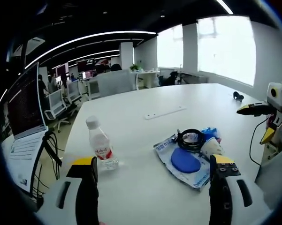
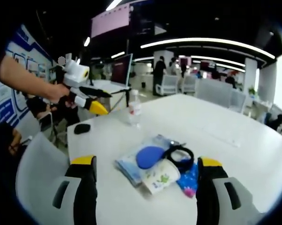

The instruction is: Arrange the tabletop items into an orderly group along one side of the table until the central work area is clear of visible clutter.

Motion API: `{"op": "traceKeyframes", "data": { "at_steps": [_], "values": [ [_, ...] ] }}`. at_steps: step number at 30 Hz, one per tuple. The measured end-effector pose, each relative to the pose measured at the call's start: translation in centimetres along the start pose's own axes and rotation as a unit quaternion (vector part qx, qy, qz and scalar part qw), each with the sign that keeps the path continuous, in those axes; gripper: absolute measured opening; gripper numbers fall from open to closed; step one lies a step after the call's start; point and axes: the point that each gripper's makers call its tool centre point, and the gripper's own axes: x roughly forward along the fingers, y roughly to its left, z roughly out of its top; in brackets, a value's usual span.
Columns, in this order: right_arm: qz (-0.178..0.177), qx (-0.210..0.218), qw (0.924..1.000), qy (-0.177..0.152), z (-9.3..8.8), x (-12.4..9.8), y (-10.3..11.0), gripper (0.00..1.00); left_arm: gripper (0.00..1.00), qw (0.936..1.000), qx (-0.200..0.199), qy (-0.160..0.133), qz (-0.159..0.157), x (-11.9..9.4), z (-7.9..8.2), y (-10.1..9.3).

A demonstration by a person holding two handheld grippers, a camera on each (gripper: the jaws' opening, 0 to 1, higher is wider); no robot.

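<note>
**Both grippers empty, clutter pile not yet moved**

Fingers spread wide on both grippers, nothing between them. Left gripper [image 1: 157,176] hangs over the near counter edge, facing the pile; right gripper [image 2: 145,176] does the same from the opposite side. In the right gripper view the left gripper [image 2: 91,101] shows held up in a person's hand [image 2: 61,91] off the far counter corner, yellow tips apart.

White counter [image 1: 187,93] carries a loose heap in its central area: a blue-printed plastic packet [image 1: 197,176] lying flat, a blue round pad [image 1: 184,161] on top of it, a black ring-shaped item [image 1: 191,139] at the packet's far edge, a paper cup [image 2: 160,176] on its side touching the packet, and a bright blue wrapper [image 2: 190,180] partly under the ring. Water bottle [image 1: 101,149] stands upright, apart from the heap, toward the counter edge by the laptop [image 1: 23,108]. Small black object [image 2: 81,128] sits alone near a counter corner; can't tell what it is. Flat white strip [image 1: 165,112] lies further along the counter middle.

Progress: looks like the start or very early. Heap is still central and jumbled, bottle separate, nothing lined up along any edge. Left to do, as I judge it: pick items one at a time, line them up along one counter side, bring bottle and black object into the same row.
</note>
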Motion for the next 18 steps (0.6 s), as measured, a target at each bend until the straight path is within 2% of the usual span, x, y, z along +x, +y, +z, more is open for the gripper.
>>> {"op": "traceKeyframes", "data": {
  "at_steps": [5, 11, 18],
  "values": [
    [0.003, -0.004, 0.9999, 0.011, -0.1, -0.3, 0.3, 0.81, 0.99, 0.9998, 0.001, -0.008, -0.017, 0.0, 0.3, -0.8],
    [0.0, 0.005, 0.9997, 0.024, -0.3, 0.1, -0.4, 0.75, 0.99, 0.9989, 0.009, -0.022, -0.039, -0.1, 0.9, -1.8],
    [0.01, -0.004, 0.9989, 0.044, -0.2, 0.9, -0.5, 0.65, 0.99, 0.9983, -0.001, -0.032, -0.048, 0.5, 1.3, -0.9]
  ]
}}
